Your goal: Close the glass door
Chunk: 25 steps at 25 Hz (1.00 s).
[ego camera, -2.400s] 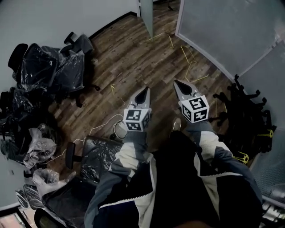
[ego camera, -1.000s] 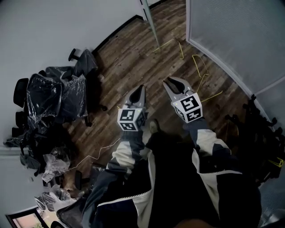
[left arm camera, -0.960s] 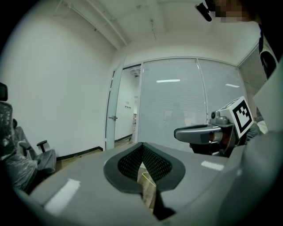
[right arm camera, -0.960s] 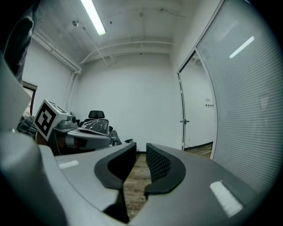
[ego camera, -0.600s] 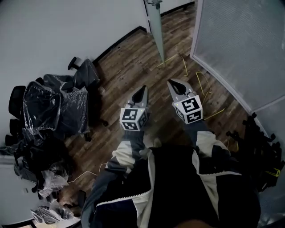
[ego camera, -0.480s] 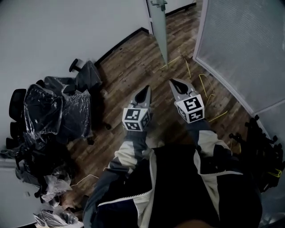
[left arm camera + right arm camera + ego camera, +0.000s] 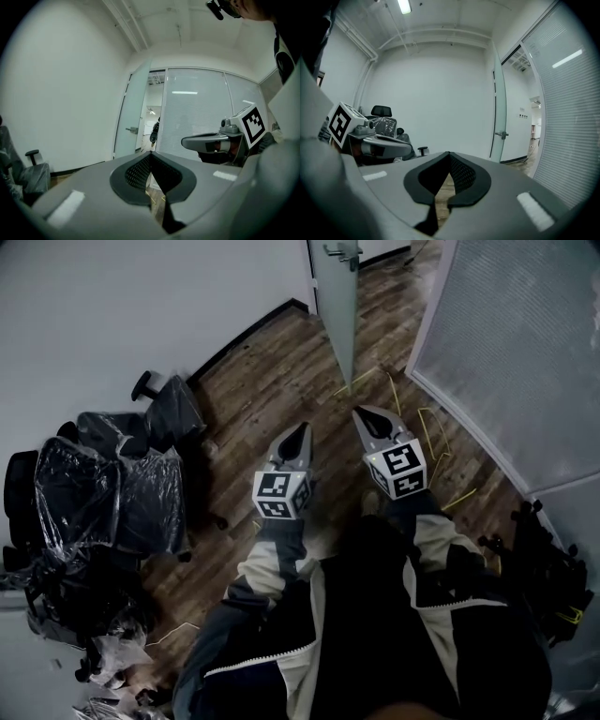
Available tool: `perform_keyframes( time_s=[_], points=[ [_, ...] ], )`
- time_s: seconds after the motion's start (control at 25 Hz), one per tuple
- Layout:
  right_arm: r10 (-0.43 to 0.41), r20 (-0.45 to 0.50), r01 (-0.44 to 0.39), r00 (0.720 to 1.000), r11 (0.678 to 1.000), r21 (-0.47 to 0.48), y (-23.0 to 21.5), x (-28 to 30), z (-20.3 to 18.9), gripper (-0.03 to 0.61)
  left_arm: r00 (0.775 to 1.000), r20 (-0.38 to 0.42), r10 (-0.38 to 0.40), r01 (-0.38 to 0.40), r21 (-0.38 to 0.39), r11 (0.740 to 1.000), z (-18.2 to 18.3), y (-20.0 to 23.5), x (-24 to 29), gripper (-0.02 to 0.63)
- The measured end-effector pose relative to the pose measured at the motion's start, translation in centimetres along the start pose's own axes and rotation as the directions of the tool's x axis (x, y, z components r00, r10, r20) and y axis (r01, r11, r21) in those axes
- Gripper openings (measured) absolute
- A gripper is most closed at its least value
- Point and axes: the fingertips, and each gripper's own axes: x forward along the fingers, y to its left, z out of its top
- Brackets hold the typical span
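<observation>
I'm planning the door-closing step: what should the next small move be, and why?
Probably step closer and reach the right gripper toward the metal lever handle of the frosted glass door. The door stands open ahead, well apart from both grippers. The right gripper, the nearer one, is shut and empty, as is the left gripper.

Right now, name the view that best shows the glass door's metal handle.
Left gripper view: the metal handle stands clear against the frosted glass door. Right gripper view shows it tiny; head view, at the top edge.
</observation>
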Motion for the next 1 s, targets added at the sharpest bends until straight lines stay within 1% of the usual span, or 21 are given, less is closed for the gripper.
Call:
perform_keyframes(
  time_s=[0.2,0.4,0.52,0.64,0.8,1.0],
  points=[
    [0.035,0.024,-0.035,0.999,0.999,0.034,-5.0,7.0,0.0,0.002,0.999,-0.017,0.040,-0.040,0.016,0.999,0.2,4.0,6.6,0.002],
    [0.083,0.037,-0.084,0.996,0.996,0.025,-11.1,14.1,1.3,0.002,0.994,-0.010,0.112,-0.112,-0.006,0.994,2.6,8.5,13.9,0.002],
    [0.091,0.045,-0.093,0.995,0.995,0.031,-15.3,17.8,2.3,0.002,0.989,0.003,0.149,-0.149,0.010,0.989,4.1,10.7,18.1,0.002],
    [0.092,0.053,-0.095,0.994,0.995,0.038,-18.8,21.0,3.3,0.002,0.987,0.008,0.163,-0.163,0.015,0.987,5.4,12.4,22.1,0.003],
    [0.108,0.055,-0.110,0.993,0.993,0.045,-21.5,25.1,4.1,0.002,0.982,0.000,0.187,-0.187,0.002,0.982,6.3,14.8,25.8,0.002],
    [0.126,0.050,-0.129,0.991,0.990,0.054,-23.0,29.4,4.1,0.002,0.978,-0.017,0.210,-0.210,0.004,0.978,6.4,17.9,28.4,0.002]
  ],
)
